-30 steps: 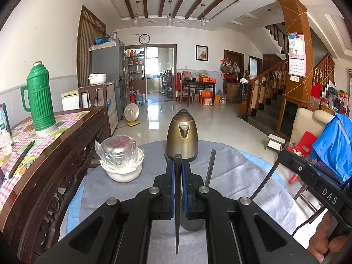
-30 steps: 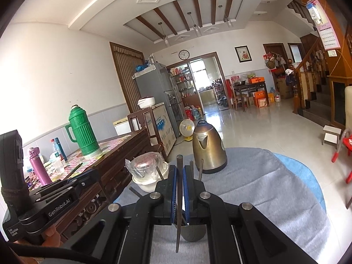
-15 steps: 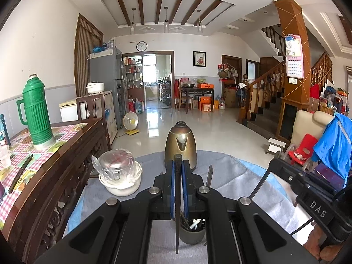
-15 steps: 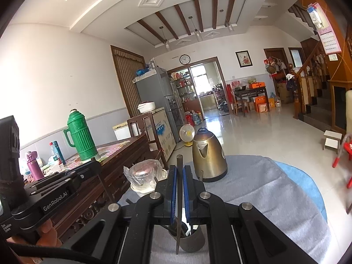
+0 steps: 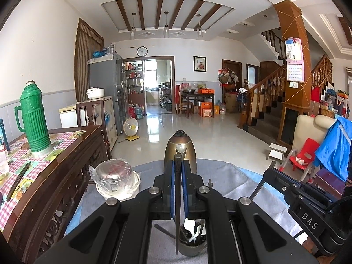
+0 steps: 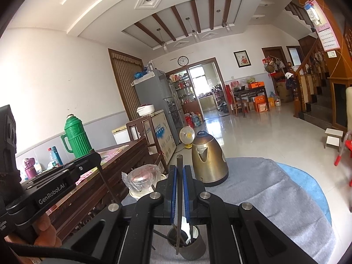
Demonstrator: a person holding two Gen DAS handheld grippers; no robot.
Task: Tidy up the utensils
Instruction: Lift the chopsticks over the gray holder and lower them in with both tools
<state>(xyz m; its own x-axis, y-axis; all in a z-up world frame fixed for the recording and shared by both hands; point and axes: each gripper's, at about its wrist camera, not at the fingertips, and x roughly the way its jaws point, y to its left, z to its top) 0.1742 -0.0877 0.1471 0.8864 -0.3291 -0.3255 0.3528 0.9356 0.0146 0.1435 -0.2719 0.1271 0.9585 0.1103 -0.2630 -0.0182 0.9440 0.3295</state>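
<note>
My left gripper (image 5: 177, 177) is shut on a dark chopstick (image 5: 177, 224) held upright, its lower end hanging just above a grey utensil cup (image 5: 191, 245) with a white spoon and dark utensils in it. My right gripper (image 6: 179, 181) is shut on another dark chopstick (image 6: 179, 226), its lower end over the same cup (image 6: 187, 245). Each gripper shows in the other's view: the right one (image 5: 305, 202) at right, the left one (image 6: 52, 189) at left. The cup stands on a grey cloth (image 6: 275, 198).
A brass kettle (image 5: 180, 151) stands behind the cup, also in the right wrist view (image 6: 208, 160). A plastic-wrapped bowl (image 5: 116, 181) sits at left. A dark wooden sideboard (image 5: 55, 176) with a green thermos (image 5: 34, 118) borders the left. A loose dark stick (image 5: 162, 231) lies by the cup.
Both grippers have risen with their chopsticks; the cup now shows lower in both views, with the chopstick ends above its mouth.
</note>
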